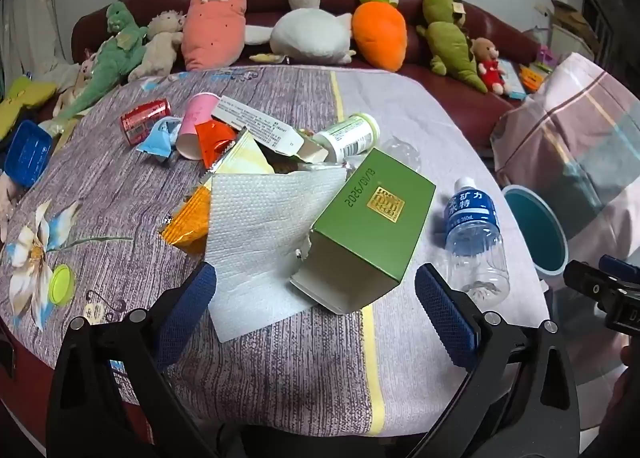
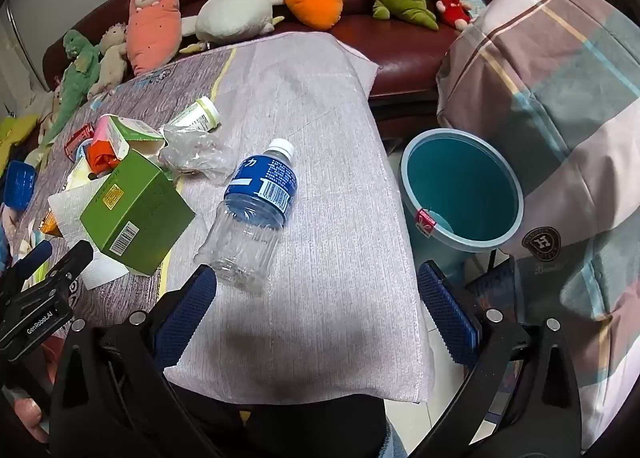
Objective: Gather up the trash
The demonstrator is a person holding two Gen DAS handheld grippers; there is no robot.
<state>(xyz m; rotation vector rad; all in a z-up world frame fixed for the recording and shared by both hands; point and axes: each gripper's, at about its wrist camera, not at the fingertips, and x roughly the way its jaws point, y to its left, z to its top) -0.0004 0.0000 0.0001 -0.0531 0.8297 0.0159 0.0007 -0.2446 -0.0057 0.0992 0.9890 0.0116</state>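
Observation:
Trash lies scattered on the cloth-covered table (image 1: pixel 280 362). A green carton (image 1: pixel 368 230) rests on a white paper towel (image 1: pixel 256 234), just ahead of my left gripper (image 1: pixel 316 298), which is open and holds nothing. An empty plastic bottle (image 2: pixel 256 214) with a blue label lies on its side; its base is close to the left finger of my right gripper (image 2: pixel 316 298), also open and empty. Farther back sit a red can (image 1: pixel 146 120), a pink paper cup (image 1: pixel 196 126), a white jar (image 1: pixel 348 136), orange wrappers (image 1: pixel 192 226) and crumpled clear plastic (image 2: pixel 196 156). The teal bin (image 2: pixel 460 194) stands on the floor beside the table's right edge.
Plush toys (image 1: pixel 304 30) line a dark red sofa (image 1: pixel 452 98) behind the table. A plaid bundle of bedding (image 2: pixel 560 106) rises right of the bin. A blue lid (image 1: pixel 28 152) and a green cap (image 1: pixel 62 284) lie on the table's left side.

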